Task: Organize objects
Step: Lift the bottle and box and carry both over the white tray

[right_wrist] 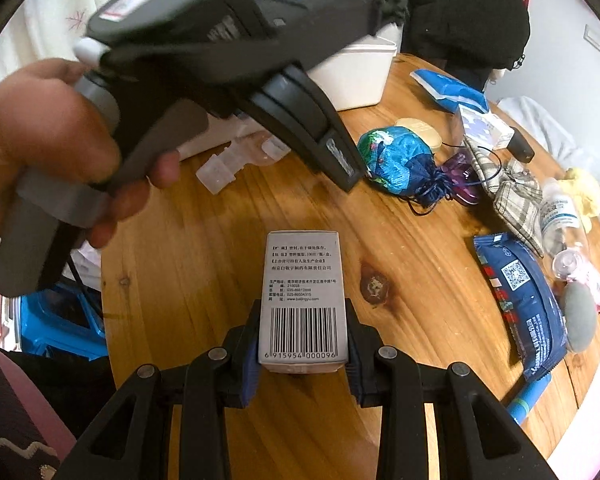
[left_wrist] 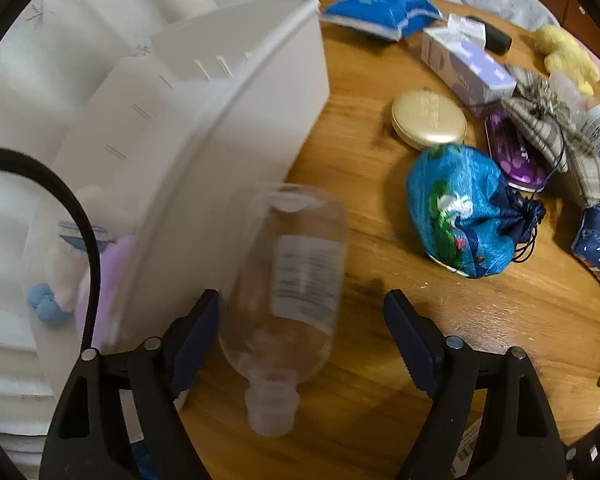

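Nearest the left wrist camera, one clear plastic bottle with a white label and a ribbed clear cap (left_wrist: 290, 300) lay blurred between the spread fingers of the left gripper (left_wrist: 302, 340), cap toward the lens; whether either finger touched it could not be told. On its left stood one white plastic storage bin (left_wrist: 228, 92), with a pale soft toy with blue feet (left_wrist: 56, 280) showing faintly through its wall. To the right, on the round wooden bench (left_wrist: 380, 360), lay one blue patterned drawstring pouch (left_wrist: 460, 212), one gold oval tin (left_wrist: 429, 119) behind it, one lilac-and-white carton (left_wrist: 466, 68), one blue wipes packet (left_wrist: 384, 12) at the far edge, one purple tin (left_wrist: 514, 152), one checked fabric bow (left_wrist: 552, 128), one small white-labelled bottle (left_wrist: 596, 132) and one yellow fluffy toy (left_wrist: 568, 56).

In the right wrist view, the right gripper (right_wrist: 303, 344) pinched one white medicine box with a barcode (right_wrist: 303, 300) between its two fingers, held over the bench. At the upper left a hand (right_wrist: 48, 148) gripped the handle of the left gripper, whose black body blocked part of the bin and the clear bottle. Right of the box lay one dark blue snack packet with a QR code (right_wrist: 520, 300), with a blue pen (right_wrist: 528, 396) just below it and a grey oval pad (right_wrist: 580, 320) beside it.
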Tool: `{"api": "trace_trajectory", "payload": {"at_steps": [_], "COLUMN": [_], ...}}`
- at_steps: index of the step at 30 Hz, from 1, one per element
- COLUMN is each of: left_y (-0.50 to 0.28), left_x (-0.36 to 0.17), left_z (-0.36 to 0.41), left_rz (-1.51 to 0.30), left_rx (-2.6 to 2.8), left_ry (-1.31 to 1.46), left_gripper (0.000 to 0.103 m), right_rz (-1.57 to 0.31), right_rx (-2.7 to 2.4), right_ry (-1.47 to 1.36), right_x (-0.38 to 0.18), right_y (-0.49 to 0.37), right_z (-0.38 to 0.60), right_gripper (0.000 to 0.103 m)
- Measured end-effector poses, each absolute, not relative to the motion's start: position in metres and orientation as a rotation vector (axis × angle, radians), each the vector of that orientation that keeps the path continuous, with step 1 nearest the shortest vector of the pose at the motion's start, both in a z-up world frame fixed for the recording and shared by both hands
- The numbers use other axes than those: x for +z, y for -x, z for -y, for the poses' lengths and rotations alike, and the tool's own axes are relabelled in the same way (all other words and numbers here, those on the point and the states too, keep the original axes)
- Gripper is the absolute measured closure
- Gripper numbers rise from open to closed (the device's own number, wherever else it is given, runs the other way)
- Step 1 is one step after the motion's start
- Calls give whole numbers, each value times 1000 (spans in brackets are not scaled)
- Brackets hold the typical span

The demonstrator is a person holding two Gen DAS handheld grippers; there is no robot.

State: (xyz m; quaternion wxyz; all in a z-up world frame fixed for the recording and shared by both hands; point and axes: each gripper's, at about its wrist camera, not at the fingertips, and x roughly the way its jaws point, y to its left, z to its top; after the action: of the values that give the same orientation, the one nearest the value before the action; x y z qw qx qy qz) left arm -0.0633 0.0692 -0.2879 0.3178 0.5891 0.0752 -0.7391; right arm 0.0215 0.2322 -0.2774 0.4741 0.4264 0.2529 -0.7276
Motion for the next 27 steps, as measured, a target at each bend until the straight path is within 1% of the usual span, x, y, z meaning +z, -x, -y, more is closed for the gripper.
{"api": "trace_trajectory", "payload": {"at_steps": [8, 10, 11, 12, 15, 18, 24, 27], "left_y": [69, 69, 69, 68, 64, 63, 58, 54], "left_x": [-290, -290, -290, -290, -290, -290, -289, -284], "left_z": [-65, -62, -61, -59, -47, -41, -42, -43], "left_rz": [-201, -231, -257, -293, -434, -485, -505, -513], "left_rx": [-1921, -1925, -1937, -1951, -1963, -1962, -1987, -2010], "left_ry": [-1467, -1453, -1448, -1444, -1437, -1444, -1460, -1460], "left_gripper": [20, 21, 25, 32, 39, 41, 47, 47], "right_rz": [-614, -612, -609, -605, -597, -589, -576, -570], "right_rx": [-1790, -1794, -1797, -1800, -1807, -1814, -1837, -1847], "right_ry": [-1068, -1075, -1080, -1083, -1094, -1102, -1100, -1100], "right_x": [-281, -281, -281, -281, -281, -281, -276, -273], "right_y": [-21, -20, -20, -19, -15, -14, -10, -10], "right_z": [-238, -240, -241, -241, -242, -244, -246, -247], "right_gripper": [68, 68, 68, 68, 68, 68, 68, 68]}}
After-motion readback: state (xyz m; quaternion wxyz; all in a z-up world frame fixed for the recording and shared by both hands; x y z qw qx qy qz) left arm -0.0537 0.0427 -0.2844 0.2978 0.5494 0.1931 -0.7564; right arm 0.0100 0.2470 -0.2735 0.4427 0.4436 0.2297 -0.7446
